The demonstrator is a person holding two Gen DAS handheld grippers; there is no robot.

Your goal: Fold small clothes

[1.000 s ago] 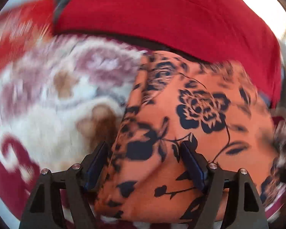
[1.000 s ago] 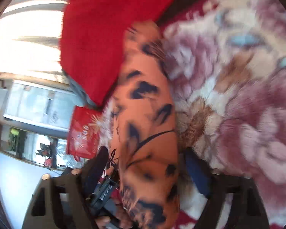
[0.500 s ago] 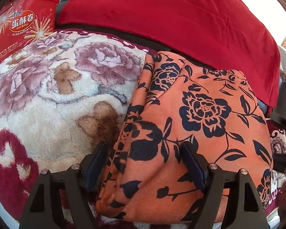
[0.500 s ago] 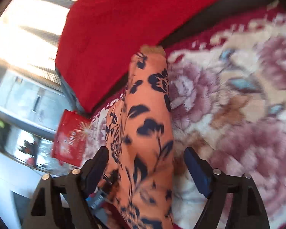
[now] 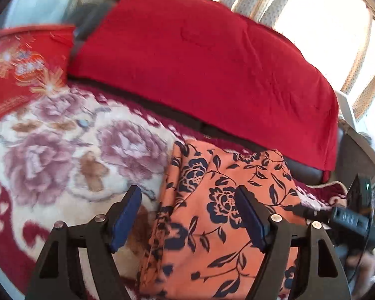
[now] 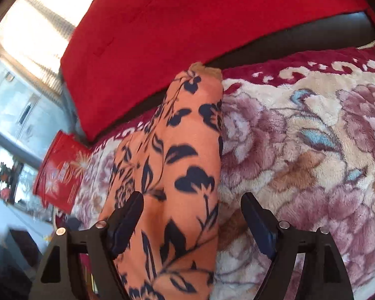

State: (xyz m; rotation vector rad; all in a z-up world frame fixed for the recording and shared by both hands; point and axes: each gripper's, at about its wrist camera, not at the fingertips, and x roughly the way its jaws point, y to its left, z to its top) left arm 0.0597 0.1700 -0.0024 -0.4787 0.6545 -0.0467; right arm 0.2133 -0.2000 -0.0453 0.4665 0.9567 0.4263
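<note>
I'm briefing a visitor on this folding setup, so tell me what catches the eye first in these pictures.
The orange garment with dark blue flowers stands out first, lying folded on the plush floral blanket. Behind it, a big bright red cover drapes over the dark sofa back. A red tin with a firework print stands at the blanket's far edge.

home: floral blanket (image 5: 62,150), curtained window (image 5: 300,12)

Colours under my fingers

My pads (image 5: 123,220) are blue; the garment (image 5: 220,215) is orange with navy flowers, the blanket (image 5: 62,150) cream with mauve roses, the far cushion (image 5: 200,62) and left tin (image 5: 20,70) red.
</note>
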